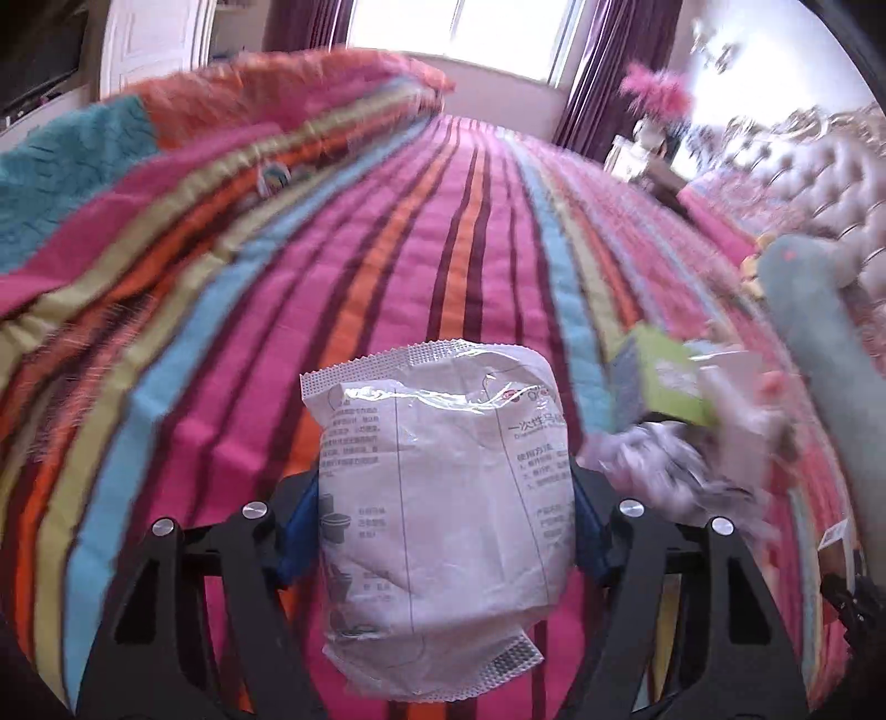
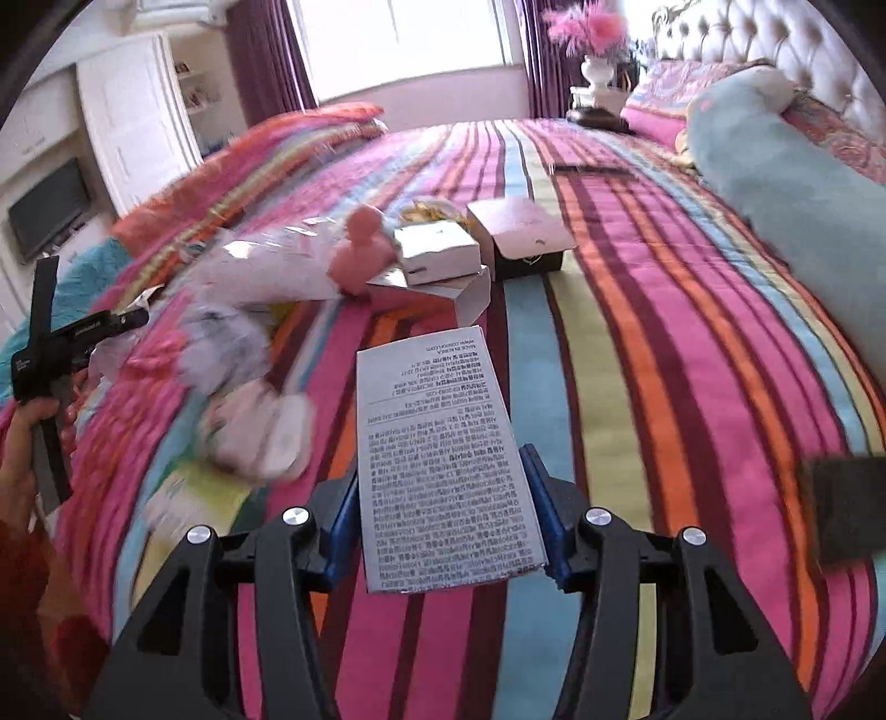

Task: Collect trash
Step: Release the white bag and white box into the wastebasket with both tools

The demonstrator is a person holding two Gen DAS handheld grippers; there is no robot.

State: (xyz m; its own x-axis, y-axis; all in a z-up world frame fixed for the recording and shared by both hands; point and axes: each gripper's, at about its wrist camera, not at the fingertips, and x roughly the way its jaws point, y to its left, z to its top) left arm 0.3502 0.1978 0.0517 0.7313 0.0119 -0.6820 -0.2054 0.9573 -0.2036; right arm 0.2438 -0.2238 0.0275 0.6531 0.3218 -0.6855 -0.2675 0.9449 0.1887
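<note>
My left gripper (image 1: 446, 526) is shut on a white plastic packet (image 1: 443, 471) with printed text, its blue pads pressing both sides; the packet hangs above the striped bedcover (image 1: 387, 249). My right gripper (image 2: 443, 520) is shut on a flat grey printed carton (image 2: 437, 443), held over the bedcover (image 2: 637, 332). More trash lies to its front left: crumpled clear wrappers (image 2: 249, 277), a small white box (image 2: 437, 255) and an open box with a pink lid (image 2: 520, 238). A green box (image 1: 664, 382) and a crumpled wrapper (image 1: 664, 465) show blurred to the right in the left wrist view.
A teal bolster (image 2: 786, 177) lies along the right by the tufted headboard (image 2: 803, 50). A bunched quilt (image 1: 249, 111) rises at the far left. A hand (image 2: 22, 443) grips a black handle (image 2: 50, 354) at the left edge. A dark object (image 2: 841, 509) sits at the right.
</note>
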